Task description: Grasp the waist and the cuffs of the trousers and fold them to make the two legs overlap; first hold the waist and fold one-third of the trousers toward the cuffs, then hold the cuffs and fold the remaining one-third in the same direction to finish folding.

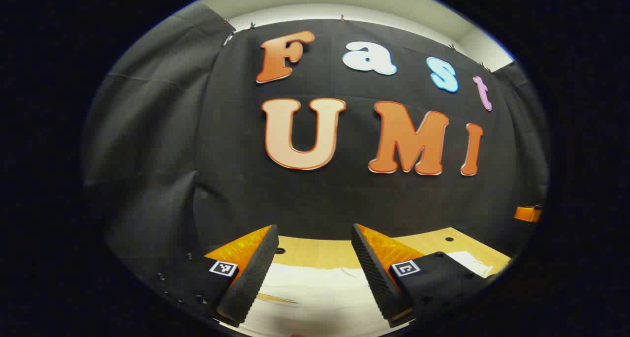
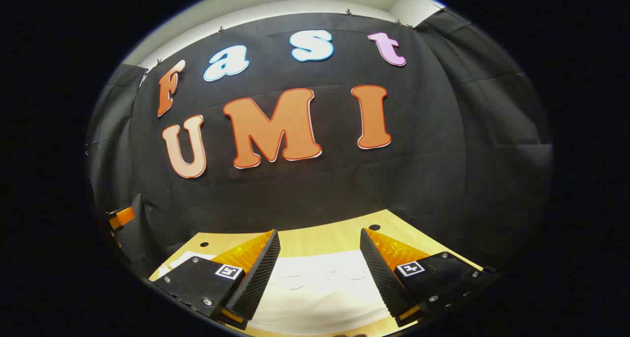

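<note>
Trousers (image 1: 315,290) lie flat on the wooden table (image 1: 315,251) in front of me, pale fabric, spread below both claws. In left gripper view my left gripper (image 1: 315,273) has its fingers spread wide w/ nothing between them but the cloth underneath; can't tell if the tips touch the fabric, looks like a hover above it. Same in right gripper view: right gripper (image 2: 320,275) wide apart, holding nothing, trousers (image 2: 320,290) seen thru the gap, far edge of the fabric running across just past the fingertips. Table (image 2: 320,238) shows as a bare strip beyond the cloth up to the black booth wall (image 2: 305,194). At the left edge of right gripper view I see an orange bit (image 2: 121,216), too small to ID.
</note>
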The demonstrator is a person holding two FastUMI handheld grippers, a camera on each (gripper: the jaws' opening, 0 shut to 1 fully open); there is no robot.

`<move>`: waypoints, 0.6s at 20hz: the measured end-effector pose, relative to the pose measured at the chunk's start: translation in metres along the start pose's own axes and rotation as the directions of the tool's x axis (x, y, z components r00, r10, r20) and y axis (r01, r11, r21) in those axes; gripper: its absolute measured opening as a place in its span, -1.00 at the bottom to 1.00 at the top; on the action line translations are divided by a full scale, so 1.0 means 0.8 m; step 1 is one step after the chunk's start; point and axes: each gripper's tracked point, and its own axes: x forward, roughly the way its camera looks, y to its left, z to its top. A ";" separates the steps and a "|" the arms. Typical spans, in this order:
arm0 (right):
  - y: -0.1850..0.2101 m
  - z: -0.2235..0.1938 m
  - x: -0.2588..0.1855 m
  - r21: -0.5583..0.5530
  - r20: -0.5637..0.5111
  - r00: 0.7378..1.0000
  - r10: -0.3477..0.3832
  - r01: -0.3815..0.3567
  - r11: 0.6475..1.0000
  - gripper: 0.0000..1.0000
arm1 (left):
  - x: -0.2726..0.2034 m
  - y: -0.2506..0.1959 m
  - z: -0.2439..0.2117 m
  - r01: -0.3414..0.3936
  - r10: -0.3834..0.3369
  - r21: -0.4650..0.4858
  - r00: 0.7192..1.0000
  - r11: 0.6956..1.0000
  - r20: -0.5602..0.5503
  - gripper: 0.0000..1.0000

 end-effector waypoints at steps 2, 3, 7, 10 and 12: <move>0.014 0.000 0.002 -0.026 -0.016 1.000 0.019 -0.019 0.999 0.96 | 0.002 0.030 0.009 -0.029 0.029 0.016 0.999 0.999 0.017 0.96; 0.019 -0.001 0.002 -0.036 -0.022 0.999 0.031 -0.032 0.999 0.96 | 0.003 0.039 0.012 -0.035 0.034 0.033 0.999 0.999 0.030 0.96; 0.035 -0.014 0.003 -0.082 -0.103 0.989 0.106 -0.114 0.990 0.96 | 0.002 0.047 0.011 -0.041 0.041 0.043 0.999 0.998 -0.010 0.95; 0.027 -0.022 0.003 -0.113 -0.133 0.985 0.107 -0.122 0.986 0.97 | -0.006 0.045 -0.001 -0.066 0.068 0.035 0.997 0.997 -0.042 0.95; 0.018 -0.027 0.006 -0.111 -0.133 0.986 0.104 -0.119 0.987 0.95 | -0.010 0.042 -0.006 -0.088 0.090 0.037 0.994 0.995 -0.057 0.95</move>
